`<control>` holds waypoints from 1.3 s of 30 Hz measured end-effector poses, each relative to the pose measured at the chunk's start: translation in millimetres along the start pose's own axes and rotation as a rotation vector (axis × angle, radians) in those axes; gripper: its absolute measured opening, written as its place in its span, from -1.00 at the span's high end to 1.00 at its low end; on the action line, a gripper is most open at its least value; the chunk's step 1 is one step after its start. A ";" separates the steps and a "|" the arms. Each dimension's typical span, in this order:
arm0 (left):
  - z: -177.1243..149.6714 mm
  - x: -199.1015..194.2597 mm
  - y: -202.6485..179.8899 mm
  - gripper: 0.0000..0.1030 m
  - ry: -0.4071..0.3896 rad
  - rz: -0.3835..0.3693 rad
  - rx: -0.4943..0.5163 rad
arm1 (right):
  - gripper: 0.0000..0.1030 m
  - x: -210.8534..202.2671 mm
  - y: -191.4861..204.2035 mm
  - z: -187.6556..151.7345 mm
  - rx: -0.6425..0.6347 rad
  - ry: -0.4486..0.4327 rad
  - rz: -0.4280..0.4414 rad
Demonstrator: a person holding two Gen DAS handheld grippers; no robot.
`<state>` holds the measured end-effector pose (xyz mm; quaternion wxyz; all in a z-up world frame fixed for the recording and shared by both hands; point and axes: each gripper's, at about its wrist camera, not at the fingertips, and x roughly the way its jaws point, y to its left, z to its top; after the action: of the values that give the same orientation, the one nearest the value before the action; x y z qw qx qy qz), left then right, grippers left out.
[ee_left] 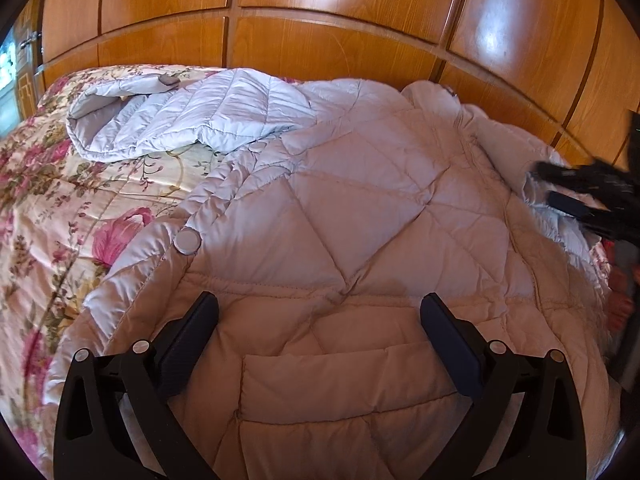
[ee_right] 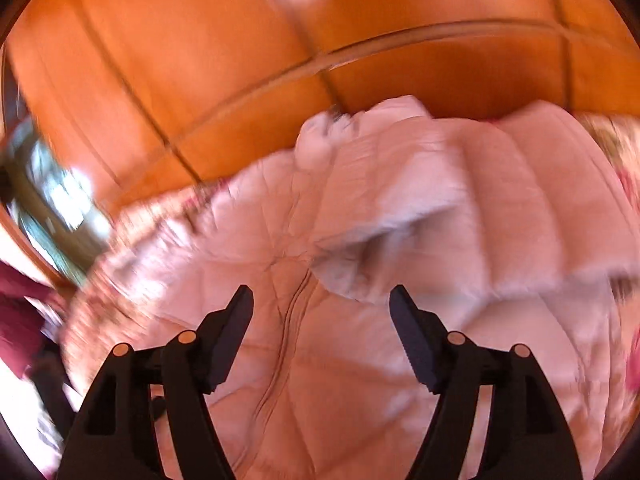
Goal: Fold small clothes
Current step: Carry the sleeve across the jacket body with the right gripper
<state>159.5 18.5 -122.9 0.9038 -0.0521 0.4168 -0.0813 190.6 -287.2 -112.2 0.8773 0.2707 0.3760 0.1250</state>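
**Folding the quilted jacket: sleeve stage**

Hovering low in the left wrist view, left gripper [ee_left: 320, 312] released, jaws spread wide over the lower front panel, nothing between them. Right gripper [ee_right: 322, 300] likewise released in its own view; jaws apart, only fabric lying beneath, none pinched. Same tool shows as a dark blur at right edge of the left wrist view [ee_left: 560, 188], just beside a sleeve end.

Task's thing: one pale pink quilted jacket [ee_left: 360, 220], spread across centre of frame on a floral bedspread [ee_left: 48, 200]. Hood [ee_left: 180, 120] lies toward upper left. One sleeve [ee_right: 420, 208] bunched in centre-right of the right wrist view, which is heavily smeared; details there uncertain.

Step in hand, as I judge it: bringing the sleeve across the body. To do it well:
- pinch the cuff edge only, not the layers under it
- carry it flat over the chest, no twist
- left tool pressing the hem would stop the slippery shell sliding

Count: jackets, one. Grippers, two. Round snap buttons [ee_left: 187, 241] clearly seen, two along the front edge. Pocket flap, one, lower centre. Wooden panelling [ee_left: 320, 32] behind, across top of frame.
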 end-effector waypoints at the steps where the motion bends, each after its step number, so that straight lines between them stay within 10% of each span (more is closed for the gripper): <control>1: 4.6 -3.7 -1.8 -0.94 -0.002 -0.016 -0.008 | -0.37 -9.5 -14.2 -1.7 0.050 -0.021 0.003; 6: 39.8 -20.9 -22.5 -0.94 -0.073 -0.117 -0.077 | -0.31 -47.8 -78.7 -2.6 0.272 -0.195 -0.032; 12: 73.2 -1.5 -109.4 -0.94 -0.110 -0.093 0.198 | -0.20 -56.5 -146.1 1.2 0.540 -0.323 0.000; 17: 83.6 24.8 -186.9 -0.94 -0.152 -0.062 0.440 | 0.37 -44.6 -168.1 -9.1 0.563 -0.334 -0.028; 22: 90.9 58.9 -231.4 -0.92 -0.199 0.004 0.570 | 0.42 -40.8 -169.7 -14.4 0.545 -0.349 -0.012; 26: 98.0 91.0 -248.2 -0.53 -0.162 0.043 0.608 | 0.41 -38.8 -162.7 -14.7 0.498 -0.350 -0.040; 33: 127.5 107.0 -186.3 0.59 -0.124 0.023 0.306 | 0.40 -37.7 -166.6 -18.8 0.517 -0.364 -0.006; 39: 124.0 117.4 -123.3 0.50 -0.030 -0.134 0.066 | -0.08 -45.4 -166.1 -20.9 0.526 -0.400 0.035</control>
<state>316.2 -121.6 -110.1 0.9039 -0.0512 0.3957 -0.1544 146.9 -435.0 -191.6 0.8316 0.5135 0.2109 -0.0168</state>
